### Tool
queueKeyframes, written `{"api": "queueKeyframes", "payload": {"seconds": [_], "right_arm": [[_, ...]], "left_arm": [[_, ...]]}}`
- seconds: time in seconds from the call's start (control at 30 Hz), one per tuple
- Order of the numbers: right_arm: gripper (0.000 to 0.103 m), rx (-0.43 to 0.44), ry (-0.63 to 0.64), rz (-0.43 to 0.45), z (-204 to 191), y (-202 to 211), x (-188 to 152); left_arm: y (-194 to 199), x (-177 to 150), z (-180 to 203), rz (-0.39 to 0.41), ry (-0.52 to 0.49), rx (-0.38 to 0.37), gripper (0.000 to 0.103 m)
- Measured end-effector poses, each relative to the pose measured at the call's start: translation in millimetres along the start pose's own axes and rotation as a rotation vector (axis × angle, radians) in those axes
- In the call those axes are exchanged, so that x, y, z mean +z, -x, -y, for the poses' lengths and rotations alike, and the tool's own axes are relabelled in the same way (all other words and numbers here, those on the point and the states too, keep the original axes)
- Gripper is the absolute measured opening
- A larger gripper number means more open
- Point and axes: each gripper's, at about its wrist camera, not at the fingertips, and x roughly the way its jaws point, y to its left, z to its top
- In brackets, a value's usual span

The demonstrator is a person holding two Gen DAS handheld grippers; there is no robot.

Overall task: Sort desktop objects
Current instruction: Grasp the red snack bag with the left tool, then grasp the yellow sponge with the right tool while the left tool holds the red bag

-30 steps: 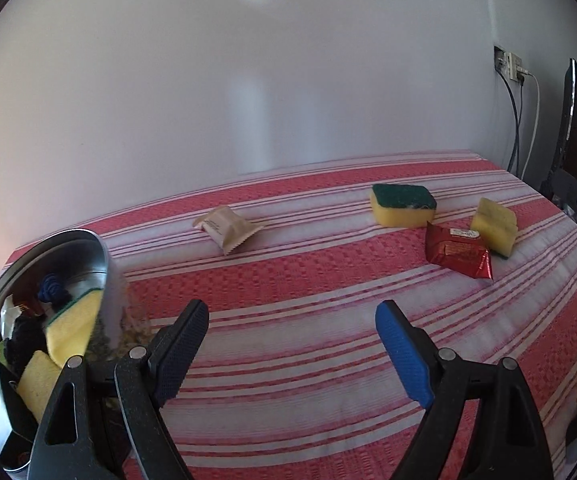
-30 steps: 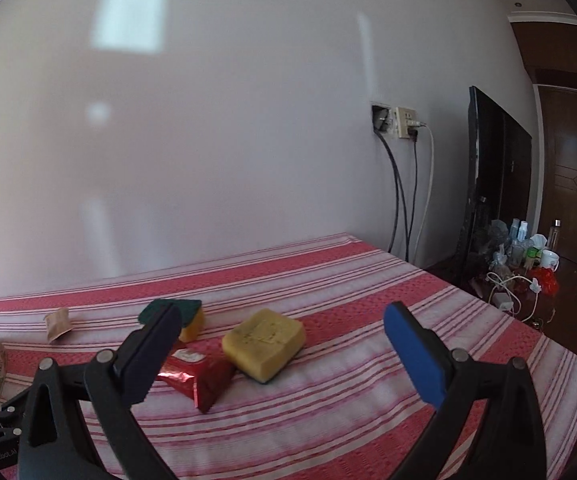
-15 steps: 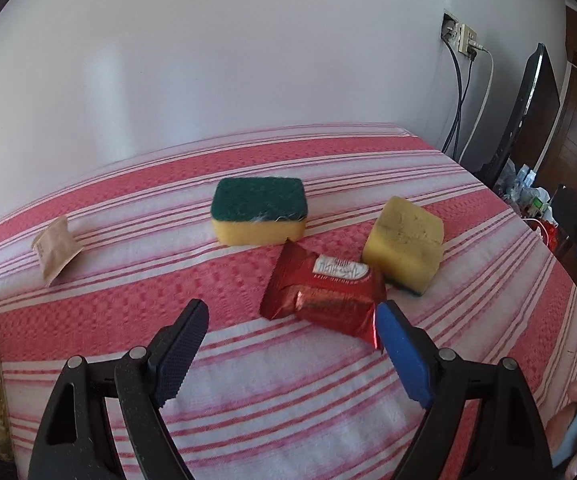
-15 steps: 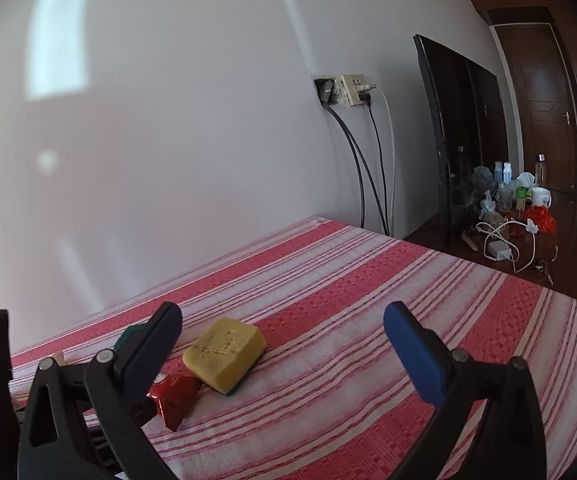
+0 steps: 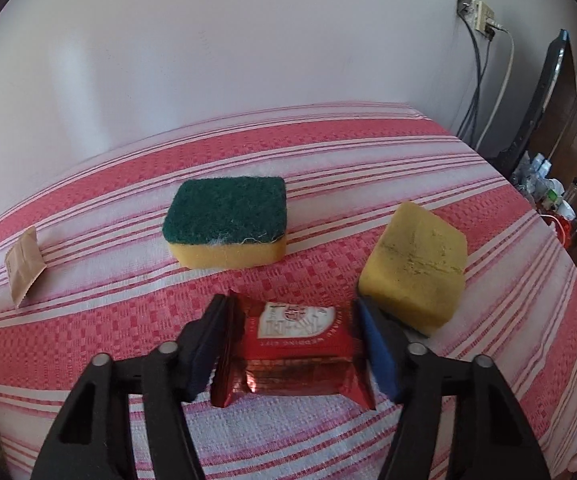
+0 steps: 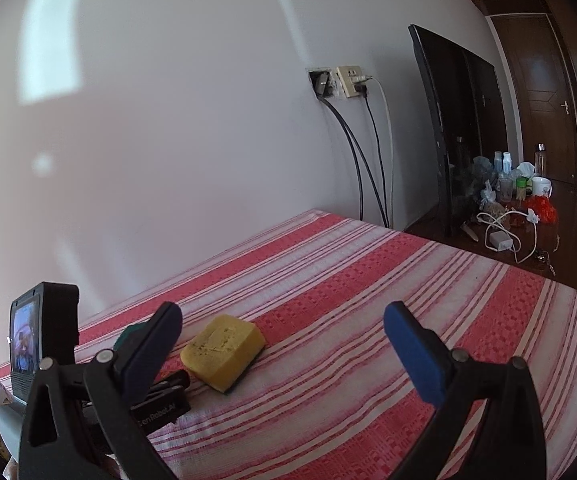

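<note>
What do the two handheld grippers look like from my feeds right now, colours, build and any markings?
Both are black plastic clamp-style frames with round silver pivot pins. The left gripper and right gripper each carry two dark blue pads on their fingers. The right wrist view also shows the left unit's black body printed with white lettering and a small screen on its back. No cables or sleeves show.

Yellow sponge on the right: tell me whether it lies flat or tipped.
Tipped. The yellow sponge rests on one edge, its broad yellow face slanting upward, its dark scrub side underneath; the green-topped sponge lies flat.
</note>
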Motion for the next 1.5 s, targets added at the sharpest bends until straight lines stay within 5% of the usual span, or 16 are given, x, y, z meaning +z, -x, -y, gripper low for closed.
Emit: {"api": "queueKeyframes", "payload": {"seconds": [0.27,0.5,0.8,0.93,1.17,1.2,1.37,1.5], "right_arm": [[0.103,-0.010,-0.024,-0.019,5,-4,0],[0.103,0.003,-0.022,-0.103,4,-21,-1],[0.101,0.000,0.067,-0.340,-42,-79,-10],[0.088,-0.036,0.101,-0.433,-55,-103,-22],[0.090,-0.080,0.143,-0.500,-78,-124,-32],[0.088,-0.098,0.164,-0.507,-83,-126,-33],[0.037,-0.044,0.220,-0.498,-100,-119,-37],[0.030,-0.030,0.206,-0.478,-100,-108,-38]], "left_arm": [[17,-11,-25,0.026,0.068,-0.105,0.056],[63,-31,-36,0.132,0.029,-0.039,0.056],[108,-37,-54,0.332,-0.033,0.143,0.056],[111,-41,-69,0.344,-0.009,0.152,0.056],[115,-46,-85,0.342,0.033,0.181,0.056],[115,-46,-86,0.348,0.032,0.195,0.056],[114,-47,-92,0.341,0.052,0.190,0.056],[112,-47,-94,0.340,0.052,0.196,0.056]]}}
